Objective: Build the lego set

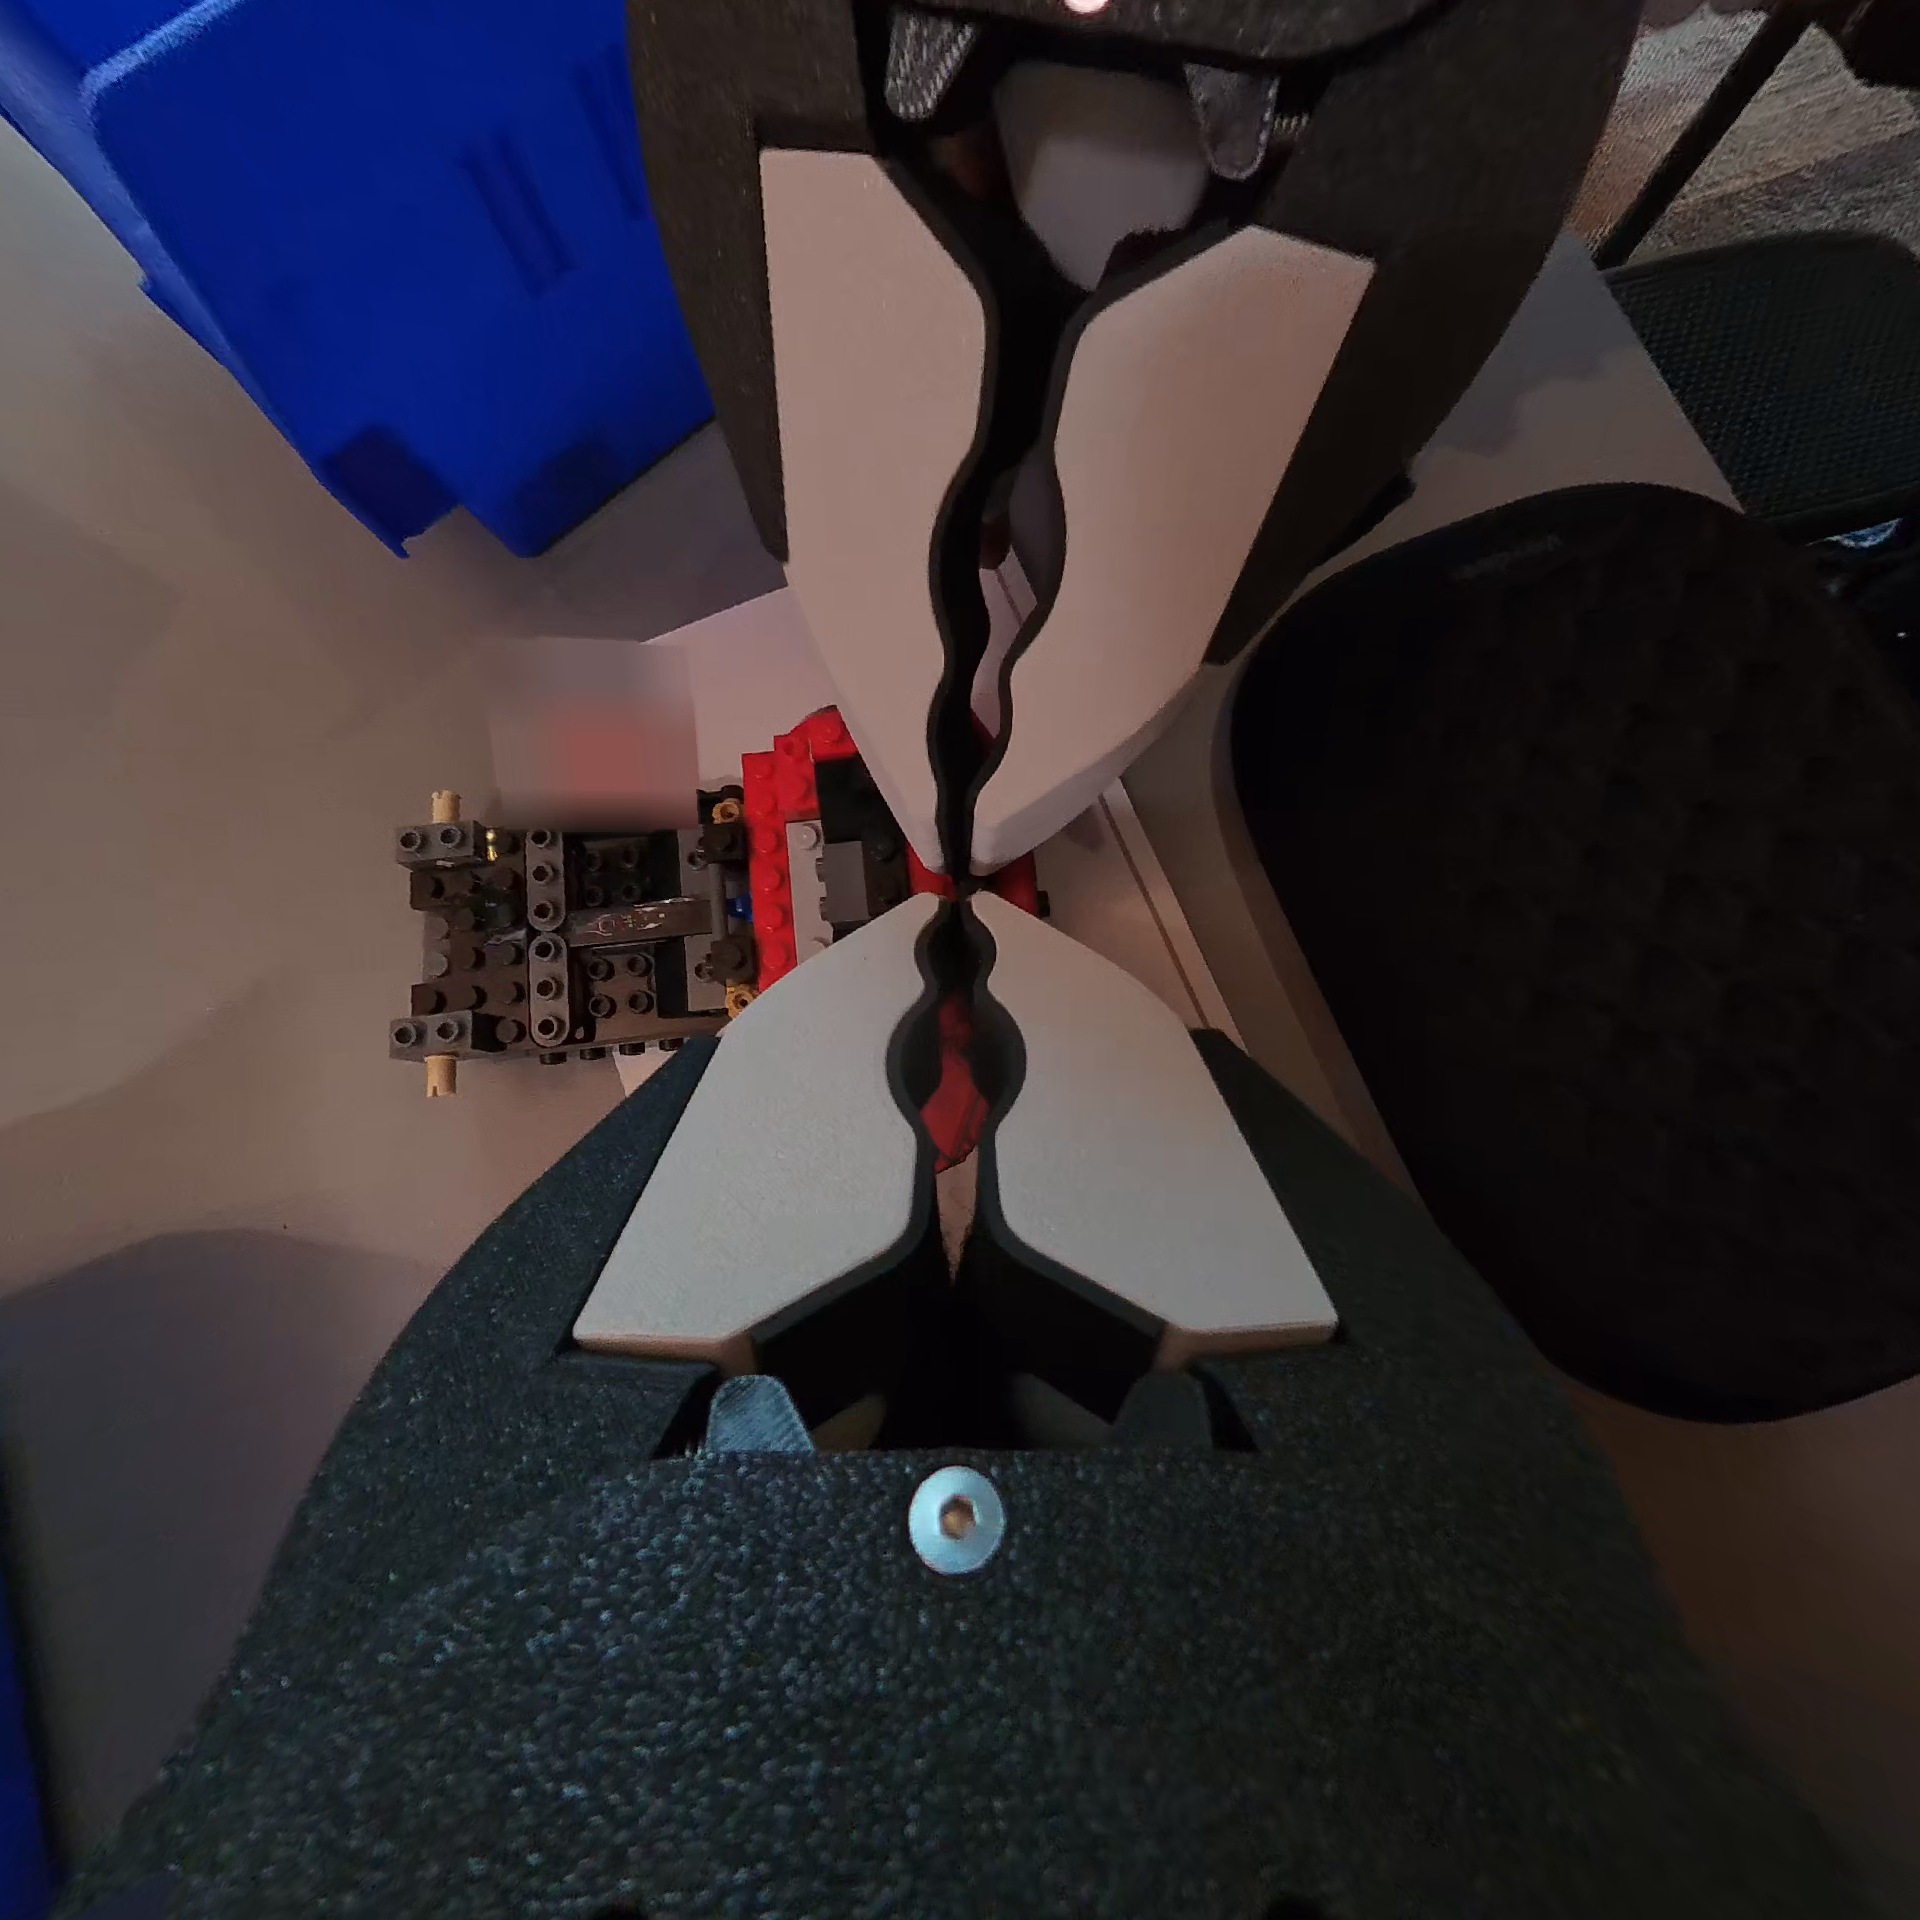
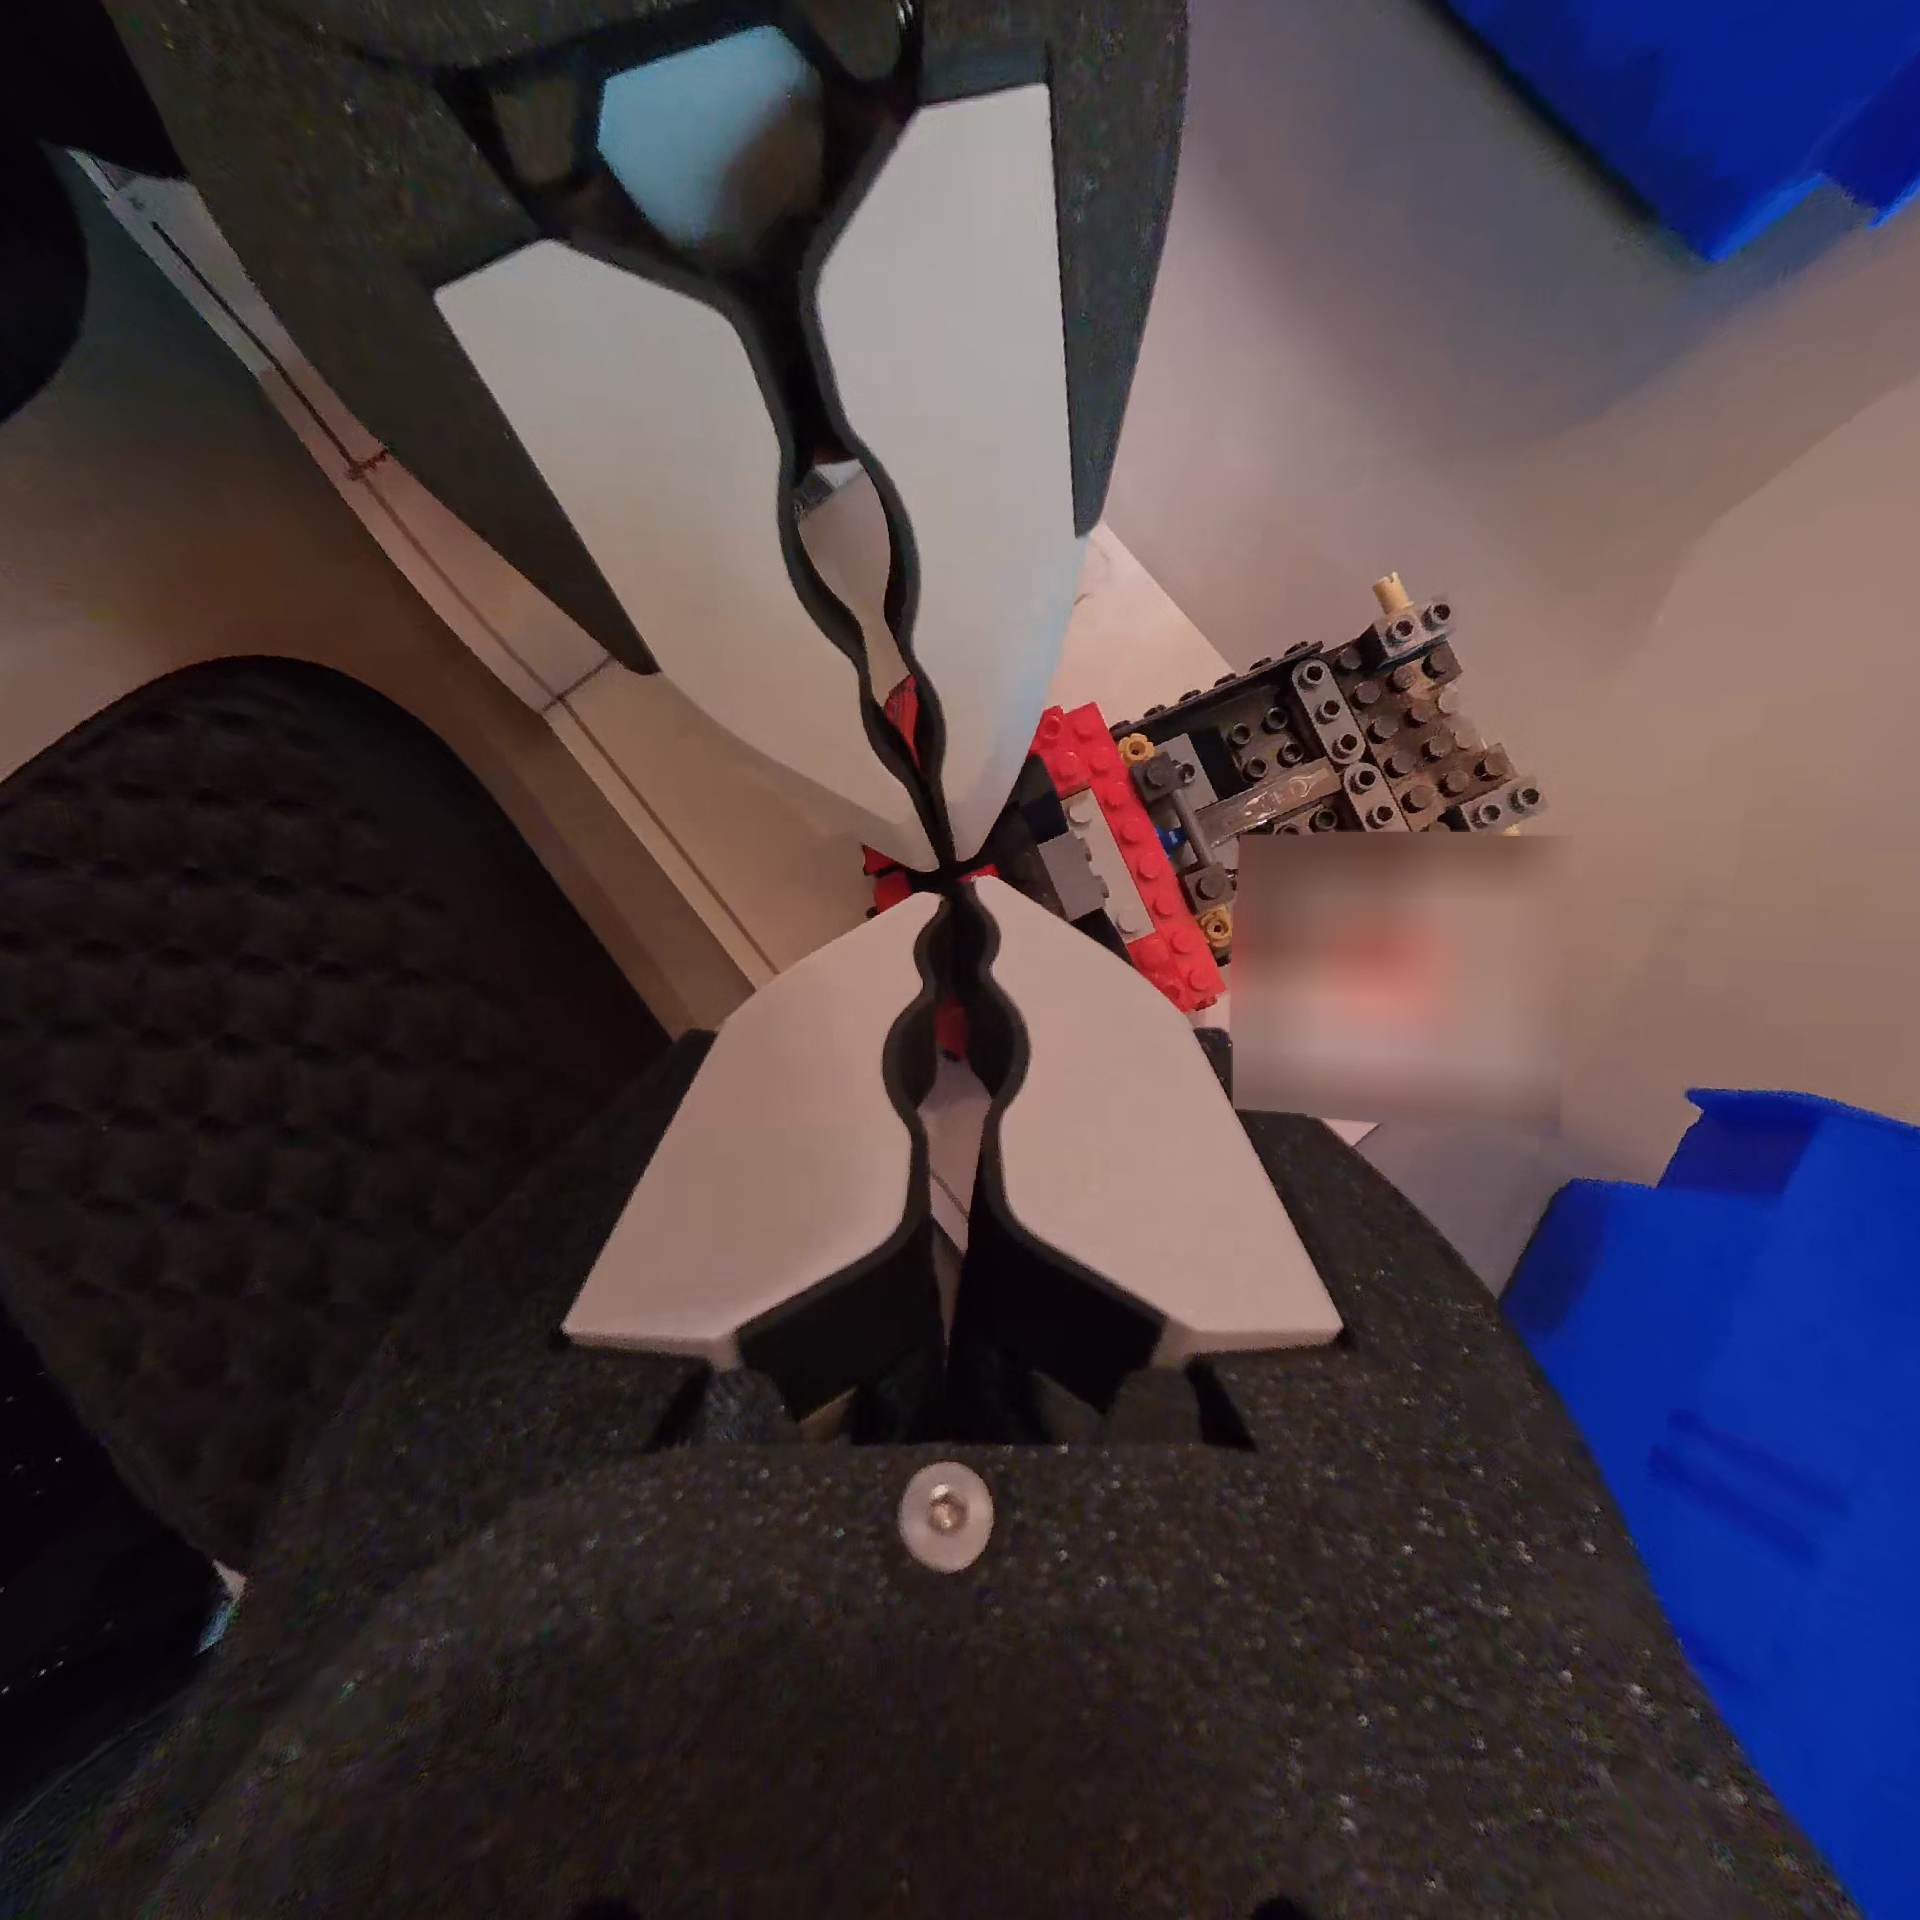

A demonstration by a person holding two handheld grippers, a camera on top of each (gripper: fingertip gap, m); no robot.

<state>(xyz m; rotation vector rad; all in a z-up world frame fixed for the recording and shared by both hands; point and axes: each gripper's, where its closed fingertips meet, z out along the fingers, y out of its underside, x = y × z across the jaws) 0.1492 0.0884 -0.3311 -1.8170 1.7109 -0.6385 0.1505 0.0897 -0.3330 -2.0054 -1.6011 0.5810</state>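
The lego car (image 1: 582,935) lies on the white table (image 1: 208,831), long axis across the left wrist view, grey end leftward, red end (image 1: 774,831) under both grippers. Left gripper (image 1: 958,920) and right gripper (image 2: 951,914) meet tip to tip, each clenched; on what, I cannot tell. A blue bin (image 1: 364,260) stands beyond.

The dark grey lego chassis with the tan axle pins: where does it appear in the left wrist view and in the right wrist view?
Left wrist view: the dark grey lego chassis lies left of centre, left of the gripper tips.
Right wrist view: it lies right of centre, above the blurred patch.
Shared landmark: the red lego frame adjoins the chassis in both views.
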